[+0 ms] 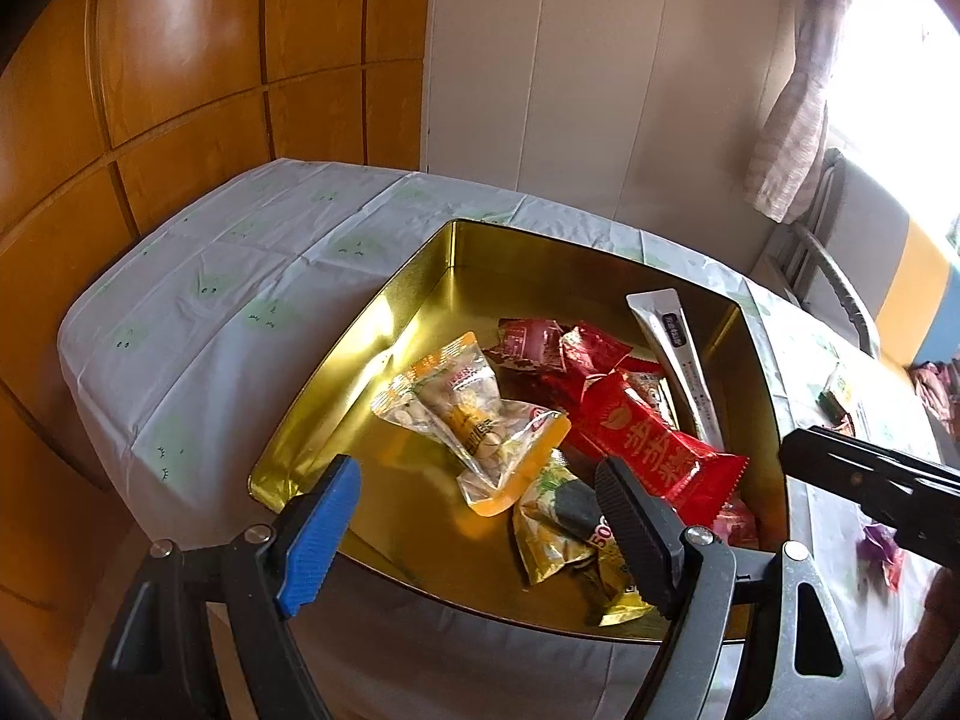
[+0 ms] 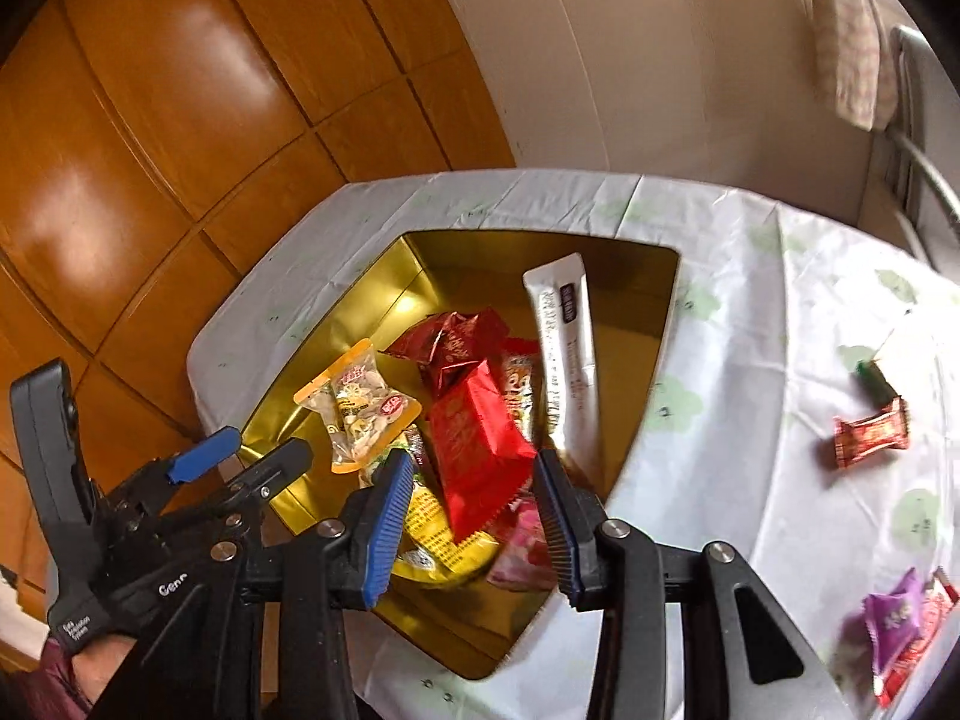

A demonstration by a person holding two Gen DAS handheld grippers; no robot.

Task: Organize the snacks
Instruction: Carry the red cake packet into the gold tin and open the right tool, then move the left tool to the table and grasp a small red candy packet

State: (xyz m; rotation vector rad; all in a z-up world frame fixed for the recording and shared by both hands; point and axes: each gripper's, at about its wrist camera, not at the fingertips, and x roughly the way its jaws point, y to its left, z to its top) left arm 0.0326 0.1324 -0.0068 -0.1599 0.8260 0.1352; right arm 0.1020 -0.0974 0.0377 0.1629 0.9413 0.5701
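Observation:
A gold tin box sits on the white tablecloth and holds several snack packets: clear-orange nut packs, a red packet, a white stick pack, a yellow pack and a pink one. My left gripper is open and empty above the box's near edge. My right gripper is open and empty over the box's near corner. It also shows as a dark arm in the left wrist view.
Loose snacks lie on the tablecloth to the right of the box: a red candy, a green one, and a purple packet over a red one. Wooden panelling stands behind and to the left. A chair stands at the right.

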